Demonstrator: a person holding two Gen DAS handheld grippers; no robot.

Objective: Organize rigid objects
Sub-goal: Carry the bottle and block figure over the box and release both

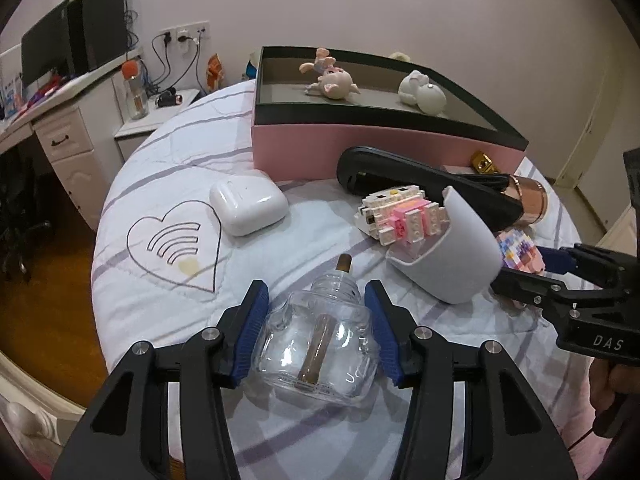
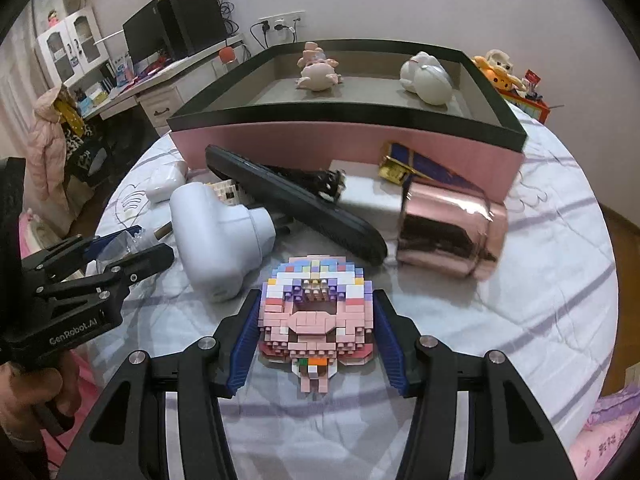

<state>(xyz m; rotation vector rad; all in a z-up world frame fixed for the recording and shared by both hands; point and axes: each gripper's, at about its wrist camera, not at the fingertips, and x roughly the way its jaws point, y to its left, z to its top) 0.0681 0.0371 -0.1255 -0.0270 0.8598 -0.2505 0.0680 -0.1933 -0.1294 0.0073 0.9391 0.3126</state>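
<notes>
My left gripper is open around a clear glass bottle lying on the white bedspread; the blue pads stand at its sides, contact unclear. My right gripper is open around a pastel brick-built figure lying flat; it also shows in the left wrist view. A pink box with a black rim stands behind and holds a pink pig figurine and a white figurine.
Near the box lie a white earbud case, a white-pink brick model, a grey-white device, a black hair tool, a rose-gold cylinder and a gold-blue box. A desk stands left.
</notes>
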